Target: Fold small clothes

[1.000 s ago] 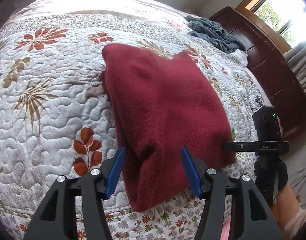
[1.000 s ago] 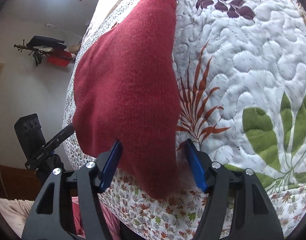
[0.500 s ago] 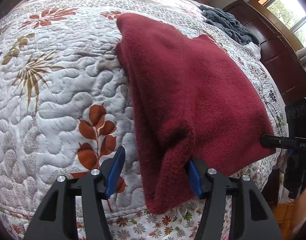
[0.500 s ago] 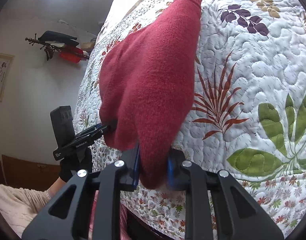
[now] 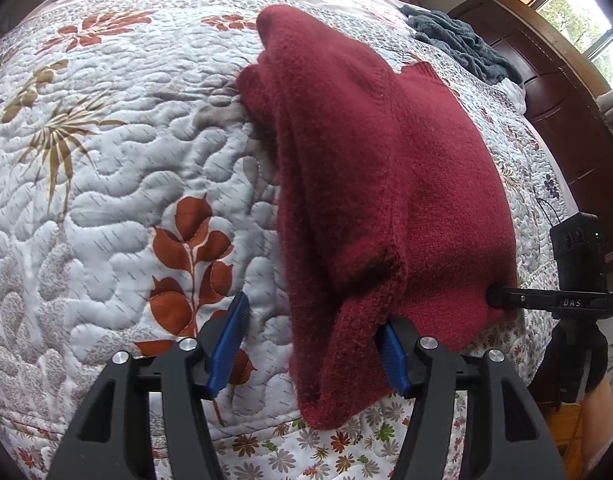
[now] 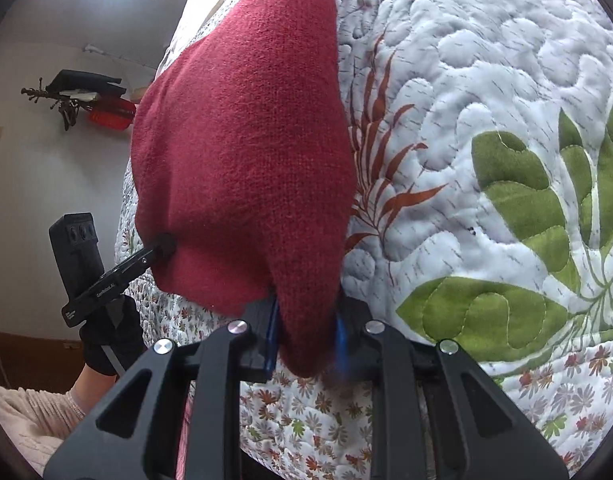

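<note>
A dark red knitted sweater (image 5: 386,184) lies on a quilted bedspread (image 5: 118,184) printed with leaves and flowers, its near end reaching the bed's edge and drooping a little over the floral border. Beyond the sweater's far end a grey-blue bundle of cloth (image 5: 462,44) sits on the quilt, well apart from it, with a dark wooden headboard (image 5: 562,120) and a bright window (image 5: 578,16) behind that. On the quilt beside the sweater are a rust-coloured leaf sprig in the left view and a large green leaf print (image 6: 518,216) in the right view.

The sweater is folded into a long shape – its long axis runs away from the bed edge toward the far side, narrowing at the far end in the right wrist view. Nothing lies on top of it.

The left gripper (image 5: 310,344) stands wide, its blue pads (image 5: 228,344) apart; the sweater's near corner hangs between them, against the right-hand pad, while the other pad is clear of the cloth. The right gripper (image 6: 306,330) is pinched narrowly on the other near corner of the sweater, fabric bunched between its blue pads – and a gloved hand (image 6: 108,340) holds the left tool's handle, with a pale knitted sleeve (image 6: 30,416) below.
</note>
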Demonstrator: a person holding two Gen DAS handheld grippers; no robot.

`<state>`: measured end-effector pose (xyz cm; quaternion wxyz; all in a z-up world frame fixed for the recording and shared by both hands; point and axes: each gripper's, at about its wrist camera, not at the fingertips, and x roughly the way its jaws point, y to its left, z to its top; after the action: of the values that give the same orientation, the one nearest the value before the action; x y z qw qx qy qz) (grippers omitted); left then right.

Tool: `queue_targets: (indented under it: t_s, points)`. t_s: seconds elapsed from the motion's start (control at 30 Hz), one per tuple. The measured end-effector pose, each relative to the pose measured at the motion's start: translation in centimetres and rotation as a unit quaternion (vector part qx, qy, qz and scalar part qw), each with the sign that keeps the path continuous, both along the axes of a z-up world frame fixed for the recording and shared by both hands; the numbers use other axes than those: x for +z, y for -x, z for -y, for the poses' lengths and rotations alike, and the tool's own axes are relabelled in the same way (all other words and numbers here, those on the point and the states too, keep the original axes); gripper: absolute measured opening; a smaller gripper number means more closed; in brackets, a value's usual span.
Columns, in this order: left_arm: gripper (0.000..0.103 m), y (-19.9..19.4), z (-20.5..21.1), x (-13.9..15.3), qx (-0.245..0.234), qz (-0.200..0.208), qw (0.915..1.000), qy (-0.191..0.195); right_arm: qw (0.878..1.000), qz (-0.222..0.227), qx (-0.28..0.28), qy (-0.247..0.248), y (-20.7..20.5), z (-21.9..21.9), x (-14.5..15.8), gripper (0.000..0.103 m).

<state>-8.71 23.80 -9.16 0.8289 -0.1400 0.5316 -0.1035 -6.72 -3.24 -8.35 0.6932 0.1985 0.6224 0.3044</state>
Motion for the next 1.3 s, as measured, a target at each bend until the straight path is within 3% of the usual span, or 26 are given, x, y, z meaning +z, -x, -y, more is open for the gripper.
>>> queue_targets:
  t_s: [0.5, 1.0, 1.03, 1.23, 1.3]
  points:
    - [0.063, 0.3, 0.2, -0.1, 0.005, 0.000, 1.0000, 0.001, 1.000, -0.011, -0.009, 0.013, -0.7, 0.1, -1.2, 0.023]
    - [0.062, 1.3, -0.6, 1.5, 0.020, -0.009, 0.9997, -0.012, 0.996, 0.038, -0.014, 0.084, 0.5, -2.2, 2.2, 0.036]
    - [0.062, 1.4, -0.6, 1.7, 0.023, -0.013, 0.9995, -0.014, 0.994, 0.045, -0.016, 0.094, 0.6, -2.3, 2.4, 0.040]
    - [0.062, 2.4, -0.5, 3.4, 0.046, -0.028, 0.9978, -0.039, 0.981, 0.094, -0.034, 0.168, 1.8, -2.7, 5.2, 0.086]
    - [0.064, 3.1, -0.1, 4.2, 0.052, -0.025, 0.9968, -0.055, 0.976, 0.111, -0.041, 0.183, 2.2, -2.8, 6.2, 0.089]
